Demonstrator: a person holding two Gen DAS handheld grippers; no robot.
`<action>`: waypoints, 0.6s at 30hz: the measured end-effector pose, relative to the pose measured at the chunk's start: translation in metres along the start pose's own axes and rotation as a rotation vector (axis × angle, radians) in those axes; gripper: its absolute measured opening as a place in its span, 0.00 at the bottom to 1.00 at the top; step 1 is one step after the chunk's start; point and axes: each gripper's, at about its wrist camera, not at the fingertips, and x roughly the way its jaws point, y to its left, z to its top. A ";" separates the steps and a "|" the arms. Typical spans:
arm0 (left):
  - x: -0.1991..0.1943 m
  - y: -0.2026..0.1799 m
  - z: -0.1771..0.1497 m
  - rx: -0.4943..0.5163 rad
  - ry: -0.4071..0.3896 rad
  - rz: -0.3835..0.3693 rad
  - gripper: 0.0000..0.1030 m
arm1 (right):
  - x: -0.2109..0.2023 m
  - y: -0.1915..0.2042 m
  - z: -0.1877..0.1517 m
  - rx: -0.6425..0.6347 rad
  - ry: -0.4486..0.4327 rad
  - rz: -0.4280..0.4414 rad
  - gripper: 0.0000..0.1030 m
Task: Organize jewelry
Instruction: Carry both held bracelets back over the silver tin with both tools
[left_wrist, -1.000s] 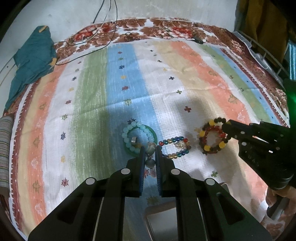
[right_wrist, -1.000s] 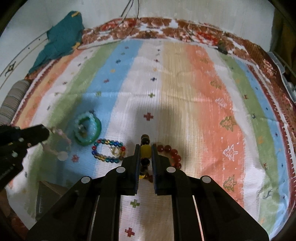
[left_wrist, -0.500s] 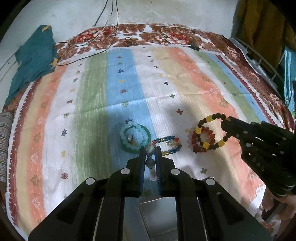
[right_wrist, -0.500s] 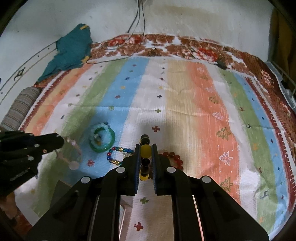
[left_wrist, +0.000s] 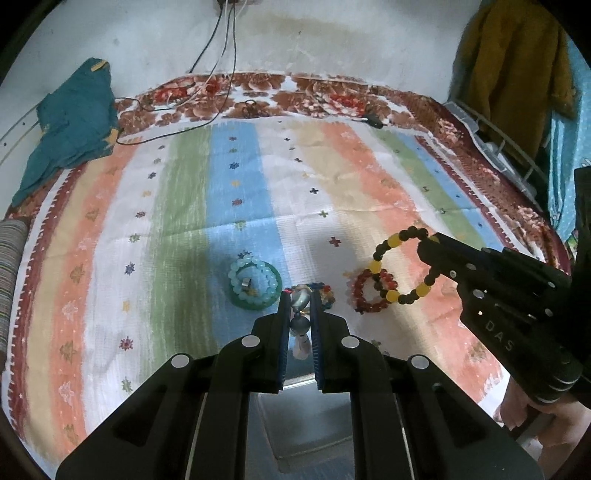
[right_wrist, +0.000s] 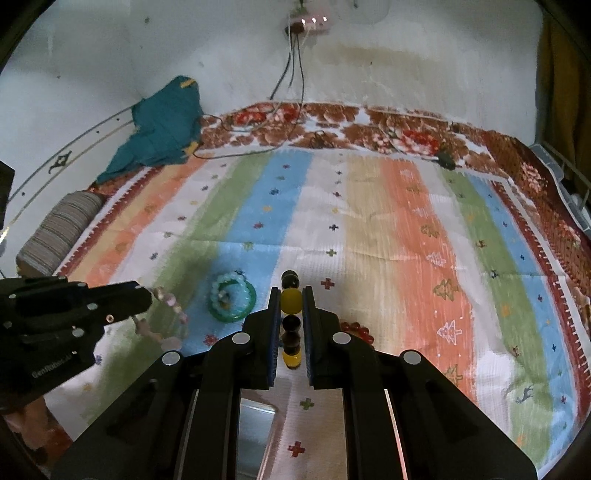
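Both bracelets have gone up off the striped cloth (right_wrist: 373, 229) since a second ago: the yellow and black bracelet (left_wrist: 400, 271) hangs in the air, pinched tight in the right gripper (right_wrist: 291, 317), and the pale pink bracelet (right_wrist: 162, 317) hangs from the left gripper (left_wrist: 300, 314), whose jaws are squeezed on its beads. Still lying on the cloth are the green bracelets (left_wrist: 255, 282), the colorful bracelet (left_wrist: 325, 295) and the red bracelet (left_wrist: 369, 291), with a gray box (left_wrist: 306, 413) below the left gripper

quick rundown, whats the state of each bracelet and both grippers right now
left hand-held gripper: shut on pale bead bracelet, lifted
right hand-held gripper: shut on yellow-and-black bracelet, lifted
red bracelet: lying on blanket
multicolour bracelet: lying, partly hidden
aqua bracelet: resting on green bangle
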 end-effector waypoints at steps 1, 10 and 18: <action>-0.002 -0.001 -0.001 0.002 -0.004 -0.001 0.10 | -0.002 0.001 0.000 -0.002 -0.004 0.002 0.12; -0.023 -0.010 -0.014 0.026 -0.035 -0.007 0.10 | -0.027 0.013 -0.008 -0.023 -0.035 0.035 0.12; -0.031 -0.015 -0.026 0.040 -0.039 -0.005 0.10 | -0.039 0.024 -0.024 -0.043 -0.026 0.058 0.12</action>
